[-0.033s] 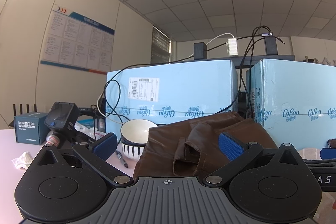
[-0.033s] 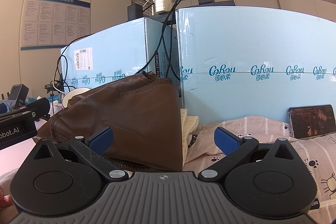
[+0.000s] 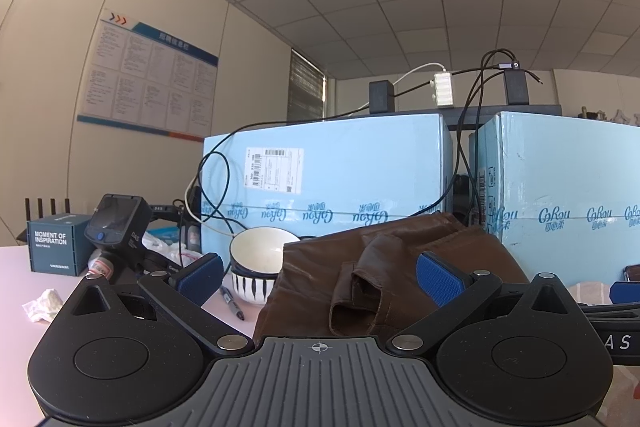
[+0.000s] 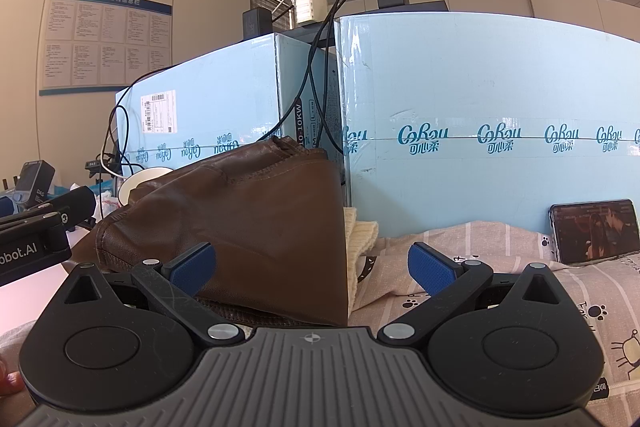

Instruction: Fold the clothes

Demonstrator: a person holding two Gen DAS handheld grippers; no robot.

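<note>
A brown leather garment (image 3: pixel 380 267) lies in a crumpled heap on the table, right in front of both grippers. My left gripper (image 3: pixel 318 277) stands open, its blue pads apart on either side of the heap's near edge and not pressing it. In the right wrist view the same brown garment (image 4: pixel 248 219) fills the left and middle. My right gripper (image 4: pixel 312 267) is open around its right edge, with nothing pinched. A cream knit piece (image 4: pixel 360 239) peeks out from under the leather. Everything rests on a pink striped cloth (image 4: pixel 480 255) with paw prints.
Two tall light-blue cartons (image 3: pixel 340 179) with cables draped over them wall off the back. A striped bowl (image 3: pixel 260 259), a pen (image 3: pixel 234 303), a dark box (image 3: pixel 56 247) and a crumpled tissue (image 3: pixel 42 305) sit at the left. A phone (image 4: pixel 592 231) leans against the right carton.
</note>
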